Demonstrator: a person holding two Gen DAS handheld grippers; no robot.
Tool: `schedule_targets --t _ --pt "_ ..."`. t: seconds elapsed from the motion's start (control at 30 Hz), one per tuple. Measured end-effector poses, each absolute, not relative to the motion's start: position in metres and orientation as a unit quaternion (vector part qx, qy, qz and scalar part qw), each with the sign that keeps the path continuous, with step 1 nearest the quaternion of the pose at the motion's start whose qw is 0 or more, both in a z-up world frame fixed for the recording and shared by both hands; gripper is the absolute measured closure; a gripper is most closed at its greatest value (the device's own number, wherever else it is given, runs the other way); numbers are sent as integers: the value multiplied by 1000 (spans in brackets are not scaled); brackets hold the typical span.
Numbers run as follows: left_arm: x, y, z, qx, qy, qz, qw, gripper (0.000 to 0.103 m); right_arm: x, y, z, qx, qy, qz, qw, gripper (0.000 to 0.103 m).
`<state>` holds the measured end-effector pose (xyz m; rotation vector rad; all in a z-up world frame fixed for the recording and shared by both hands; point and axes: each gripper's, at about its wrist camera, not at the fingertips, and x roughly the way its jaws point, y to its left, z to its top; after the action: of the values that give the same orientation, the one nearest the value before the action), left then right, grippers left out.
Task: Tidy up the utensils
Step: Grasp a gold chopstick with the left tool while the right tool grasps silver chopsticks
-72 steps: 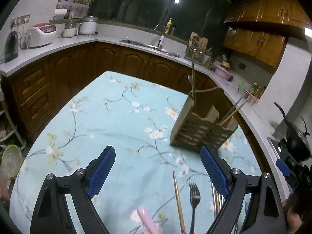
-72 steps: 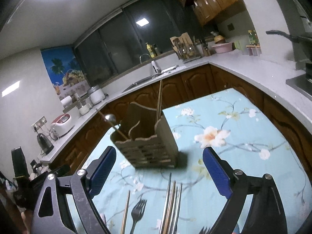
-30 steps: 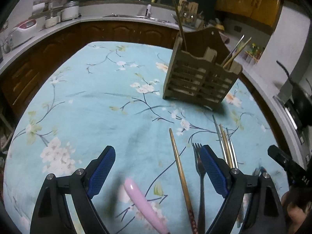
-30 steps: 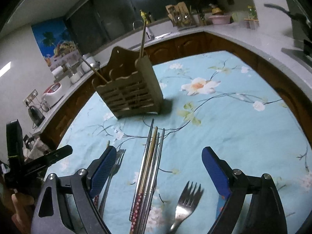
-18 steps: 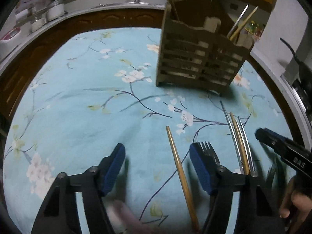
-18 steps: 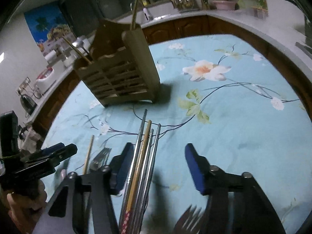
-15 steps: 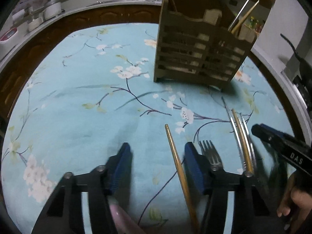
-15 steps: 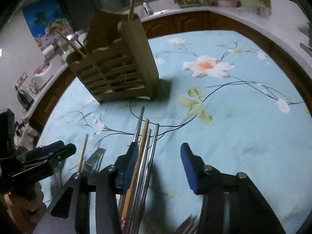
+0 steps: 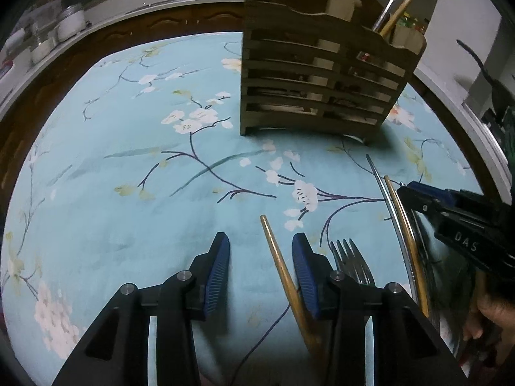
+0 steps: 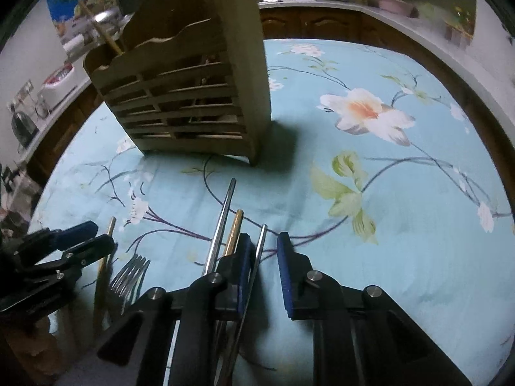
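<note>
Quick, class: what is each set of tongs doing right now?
Left tongs: closing around the gold chopstick, pads not yet pressing it.
Right tongs: closing around a silver chopstick, not yet clamped.

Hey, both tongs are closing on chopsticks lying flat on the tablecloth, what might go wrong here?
Right tongs: the thin silver metal chopstick between the jaws lies right beside a gold chopstick and another silver one. The left-hand pad could nudge or catch those.

Left tongs: the gold-coloured chopstick sits off-centre by the right-hand pad, near the steel fork, so it may pivot or slip. Both lie flat on the floral blue tablecloth, so pads may snag fabric.
</note>
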<state>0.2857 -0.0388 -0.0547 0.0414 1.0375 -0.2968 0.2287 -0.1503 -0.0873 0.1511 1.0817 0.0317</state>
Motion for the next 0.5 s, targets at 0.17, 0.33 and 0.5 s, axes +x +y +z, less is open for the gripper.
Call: schedule_targets --t 0.17,0.33,0.5 --pt "285 -44 -55 45 487 -132 862 92 230 -140 -88 48 511 10 858 93" --pt "290 -32 -54 8 497 -145 856 98 228 -149 -87 95 506 21 857 97" --pt "282 -9 -40 -44 486 -154 859 99 215 -158 -64 145 476 36 867 99"
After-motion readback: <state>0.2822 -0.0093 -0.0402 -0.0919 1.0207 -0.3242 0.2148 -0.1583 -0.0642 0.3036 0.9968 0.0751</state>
